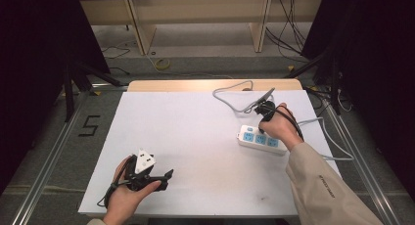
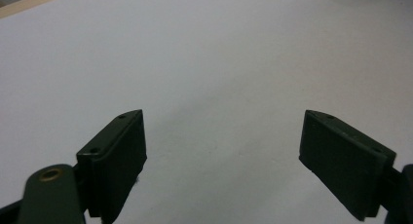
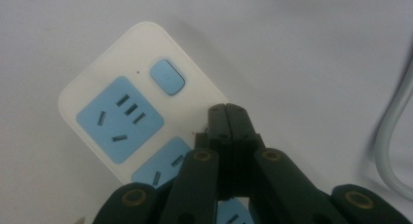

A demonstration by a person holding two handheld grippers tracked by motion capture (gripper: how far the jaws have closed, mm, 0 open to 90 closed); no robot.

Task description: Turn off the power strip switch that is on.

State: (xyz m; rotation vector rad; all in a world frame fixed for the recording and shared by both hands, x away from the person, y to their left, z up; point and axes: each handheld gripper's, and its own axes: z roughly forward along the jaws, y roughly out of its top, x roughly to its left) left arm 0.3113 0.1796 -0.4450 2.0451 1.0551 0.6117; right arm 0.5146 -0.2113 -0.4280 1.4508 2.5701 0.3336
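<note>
A white power strip with blue sockets lies on the right of the white table top. In the right gripper view the power strip shows its blue switch and blue sockets. My right gripper hangs just above the strip near the switch, jaws pressed together with nothing between them. In the high view that right gripper is at the strip's far end. My left gripper rests near the front left edge, and in its own view the left gripper stands wide open over bare table.
The strip's grey cable loops across the back of the table and runs off the right edge. Another stretch of grey cable lies right of my shut jaws. Beyond the table stand wooden shelf legs and floor cables.
</note>
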